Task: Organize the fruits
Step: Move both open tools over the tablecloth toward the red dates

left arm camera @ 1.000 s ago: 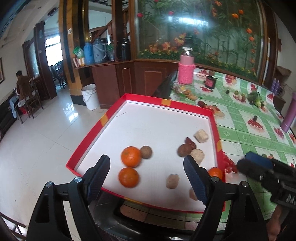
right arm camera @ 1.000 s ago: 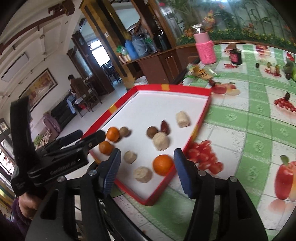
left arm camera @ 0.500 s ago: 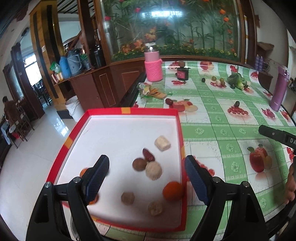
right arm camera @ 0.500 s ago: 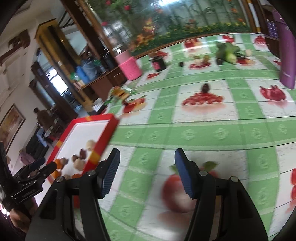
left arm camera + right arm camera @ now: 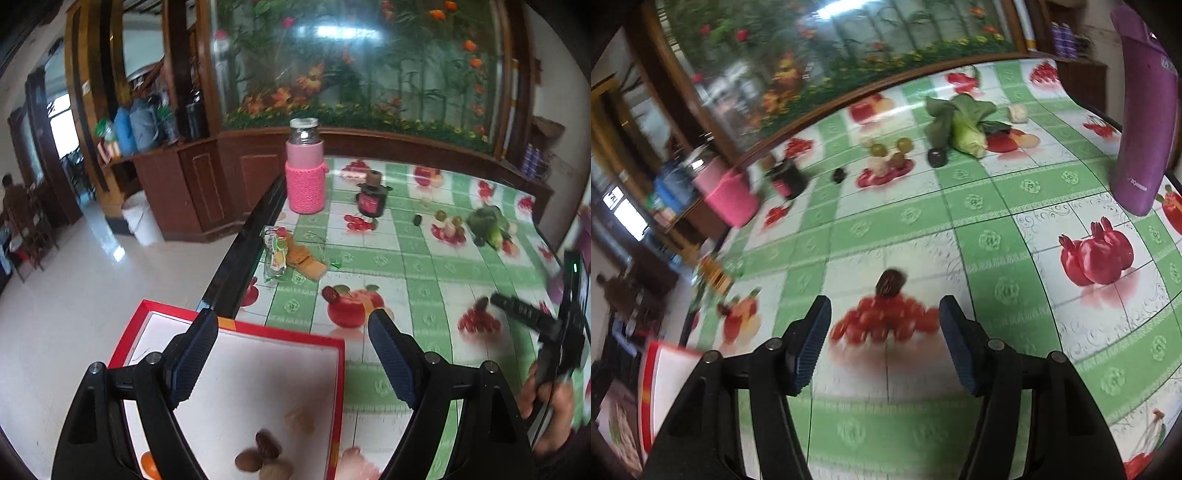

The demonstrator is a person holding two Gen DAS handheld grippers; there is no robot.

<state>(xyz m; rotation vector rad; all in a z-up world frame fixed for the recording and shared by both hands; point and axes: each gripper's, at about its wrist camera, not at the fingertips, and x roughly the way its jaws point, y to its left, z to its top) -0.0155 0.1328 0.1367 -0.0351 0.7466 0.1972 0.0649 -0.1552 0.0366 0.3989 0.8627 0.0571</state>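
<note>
A red-rimmed white tray [image 5: 258,330] lies at the table's near left edge and holds a dark date [image 5: 267,446], brown nuts [image 5: 248,461] and an orange [image 5: 149,464]. My left gripper [image 5: 291,356] hangs open and empty above the tray's far part. My right gripper [image 5: 882,341] is open and empty over the tablecloth, just short of a dark red date [image 5: 889,281]. The right gripper also shows in the left wrist view [image 5: 524,314]. Another date [image 5: 330,294] lies on a printed apple. Green grapes [image 5: 891,147] and dark fruits [image 5: 937,157] lie farther back.
A pink-sleeved jar [image 5: 306,170], a small dark red pot [image 5: 371,197] and snack packets [image 5: 280,254] stand at the back left. A leafy green vegetable [image 5: 962,123] and a tall purple bottle [image 5: 1145,110] are at the right. The table's dark left edge [image 5: 243,254] drops to the floor.
Both grippers have swung away from the tray toward the table's middle and back. The right gripper now faces a date on the cloth; the tray has slid to the views' lower left.
</note>
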